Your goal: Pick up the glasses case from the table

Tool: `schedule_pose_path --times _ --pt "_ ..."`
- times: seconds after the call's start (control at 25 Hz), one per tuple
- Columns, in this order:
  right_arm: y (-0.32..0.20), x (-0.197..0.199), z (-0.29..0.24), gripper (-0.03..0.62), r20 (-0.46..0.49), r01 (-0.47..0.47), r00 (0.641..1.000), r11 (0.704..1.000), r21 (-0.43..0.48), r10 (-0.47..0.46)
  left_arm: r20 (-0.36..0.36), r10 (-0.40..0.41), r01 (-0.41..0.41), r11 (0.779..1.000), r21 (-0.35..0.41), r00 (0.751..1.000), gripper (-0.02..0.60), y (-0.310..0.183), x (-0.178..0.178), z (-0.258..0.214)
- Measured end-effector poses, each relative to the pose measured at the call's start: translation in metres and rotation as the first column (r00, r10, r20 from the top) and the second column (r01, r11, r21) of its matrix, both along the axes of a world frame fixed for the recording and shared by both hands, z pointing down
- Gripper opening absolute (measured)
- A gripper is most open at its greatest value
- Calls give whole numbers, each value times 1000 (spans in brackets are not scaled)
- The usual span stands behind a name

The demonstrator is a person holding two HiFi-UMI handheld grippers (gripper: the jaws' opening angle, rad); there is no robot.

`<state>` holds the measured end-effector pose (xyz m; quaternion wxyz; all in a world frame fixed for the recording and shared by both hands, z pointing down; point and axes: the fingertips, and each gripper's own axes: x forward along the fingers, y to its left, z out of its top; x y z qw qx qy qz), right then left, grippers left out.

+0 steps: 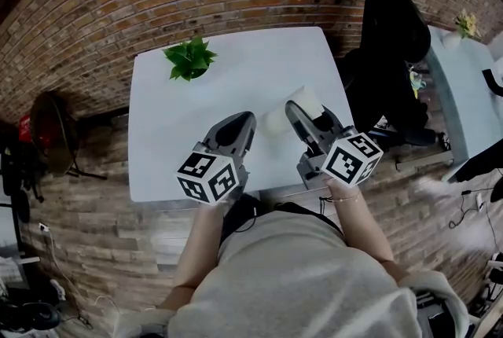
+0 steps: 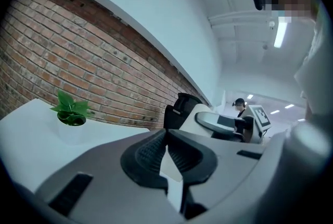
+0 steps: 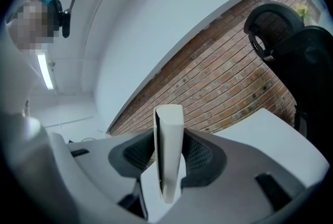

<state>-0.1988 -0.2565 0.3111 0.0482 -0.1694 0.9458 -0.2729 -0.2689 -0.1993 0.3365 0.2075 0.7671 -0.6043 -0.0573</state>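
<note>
In the head view the white glasses case (image 1: 309, 101) is lifted off the white table (image 1: 236, 61), with my right gripper (image 1: 309, 113) shut on it. The right gripper view shows the case (image 3: 169, 134) standing on edge between the two dark pads of that gripper (image 3: 169, 154), which press on both its sides. To the left, my left gripper (image 1: 243, 121) hovers over the table's near part. Its jaws (image 2: 165, 138) meet with nothing between them.
A small green plant in a white pot (image 1: 189, 59) stands at the table's far left corner. A black office chair (image 1: 393, 22) stands to the right of the table, and a second light table (image 1: 464, 85) lies beyond it. A brick wall (image 2: 78, 56) runs behind.
</note>
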Motion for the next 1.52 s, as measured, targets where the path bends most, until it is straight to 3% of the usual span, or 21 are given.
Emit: schedule_pose_path --times 0.2,0.56,0.88,1.52 --pt "6 1 -5 152 -13 22 1000 1000 21 -22 55 24 -21 999 -46 998 8 0 10 6" --pt "7 8 -9 152 12 -1 1000 1000 26 1 19 -2 4 997 -83 1000 6 3 11 11" --pt "8 10 -3 153 -15 -5 1000 1000 22 5 3 41 -40 994 -105 999 6 7 20 19" --pt "9 16 -5 152 -5 -4 1000 999 42 4 3 54 -53 991 -120 999 6 7 24 25"
